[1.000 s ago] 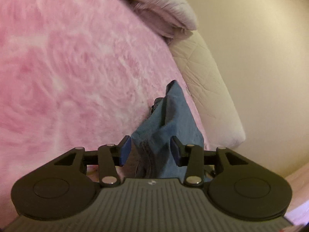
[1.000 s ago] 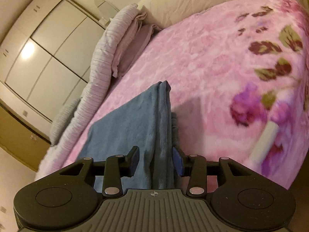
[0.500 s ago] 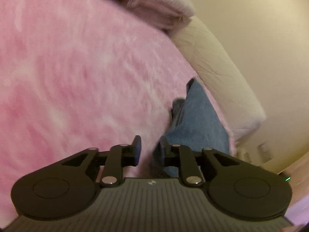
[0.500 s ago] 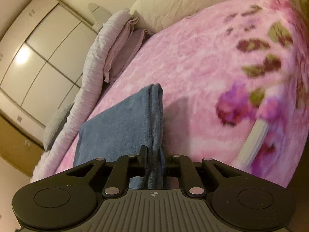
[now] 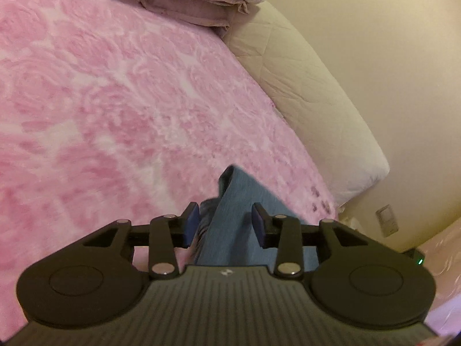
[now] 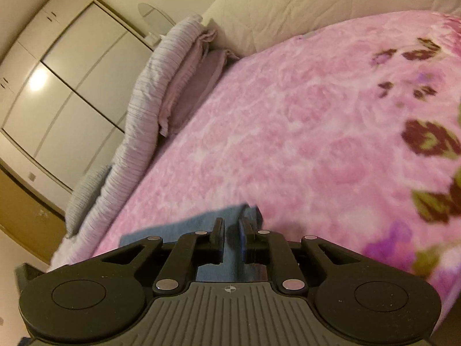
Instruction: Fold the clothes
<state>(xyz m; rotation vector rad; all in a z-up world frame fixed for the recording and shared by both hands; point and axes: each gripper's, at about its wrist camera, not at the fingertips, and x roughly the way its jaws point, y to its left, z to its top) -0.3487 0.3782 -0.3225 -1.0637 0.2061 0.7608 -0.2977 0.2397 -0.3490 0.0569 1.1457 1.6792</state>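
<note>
Clearly the blue garment [image 5: 239,219] is soft, light stuff: it lies folded on the pink plush blanket [image 5: 121,109], near the blanket's edge by the cream quilted mattress [image 5: 311,92], and in the left wrist view its layers stack into a floppy ridge with a rumpled darker fold on the left side. It will drape and sag the moment it is lifted, so I would judge it needs support at two points along one edge, or the layers will slide apart (knit or brushed cotton, by the look, though the weave is too blurred to be sure).

The left gripper [image 5: 224,222] has its jaws opening; the garment's folded ridge runs up between the blue pads, which stand clear of the cloth on both sides, so nothing is gripped there. The right gripper [image 6: 232,229] has its jaws drawn nearly together over a corner of the blue garment [image 6: 184,225]; cloth shows in the narrow gap, and I judge it pinched, though blur there makes that less than certain.

For a clean fold, the best hold is through all layers at the stacked edge, not on the top layer alone. The plush blanket should offer some friction, so dragging may bunch the fabric; lifting seems safer. A striped lilac bedcover [image 6: 149,80] lies well apart at the far side.
</note>
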